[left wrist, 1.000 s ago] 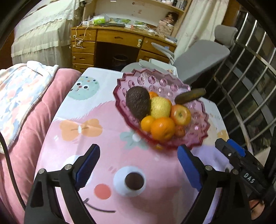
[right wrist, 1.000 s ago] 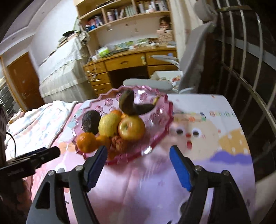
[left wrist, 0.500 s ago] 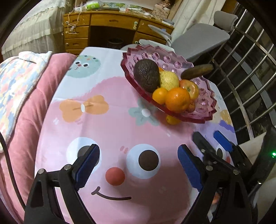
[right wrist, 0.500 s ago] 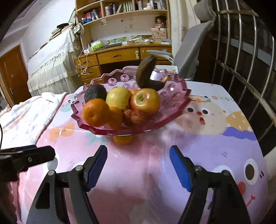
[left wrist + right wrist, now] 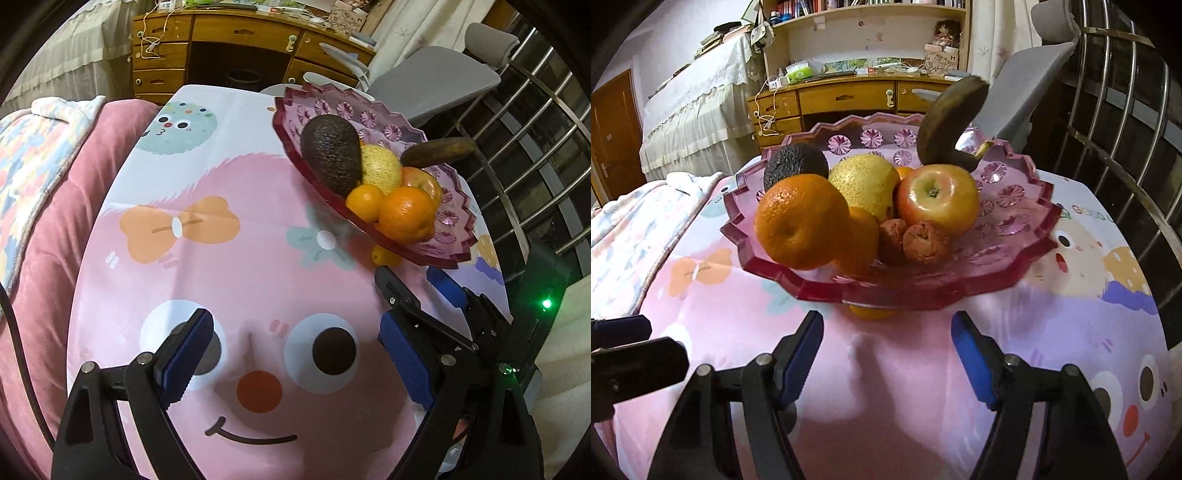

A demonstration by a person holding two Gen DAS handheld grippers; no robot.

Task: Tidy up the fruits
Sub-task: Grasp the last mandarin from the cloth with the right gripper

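A pink glass fruit dish (image 5: 1027,258) (image 5: 454,254) stands on the cartoon tablecloth. It holds an avocado (image 5: 794,162), a yellow pear (image 5: 866,181), an apple (image 5: 938,195), oranges (image 5: 799,219), two small brown fruits (image 5: 925,240) and a dark banana (image 5: 945,118). A small orange fruit (image 5: 871,313) (image 5: 384,255) lies on the cloth under the dish's near rim. My right gripper (image 5: 888,350) (image 5: 412,284) hovers just in front of it, its jaws closing with nothing between them. My left gripper (image 5: 295,354) (image 5: 635,343) stands open over the cloth, left of the dish.
The table (image 5: 221,177) is flanked by a pink quilt (image 5: 55,240) on the left and a metal railing (image 5: 1115,155) on the right. A grey office chair (image 5: 436,77) and a wooden desk (image 5: 849,99) stand behind.
Both grippers have sunk toward the table. The right gripper has come closer to the dish, which now fills its view, and its jaws have narrowed a little.
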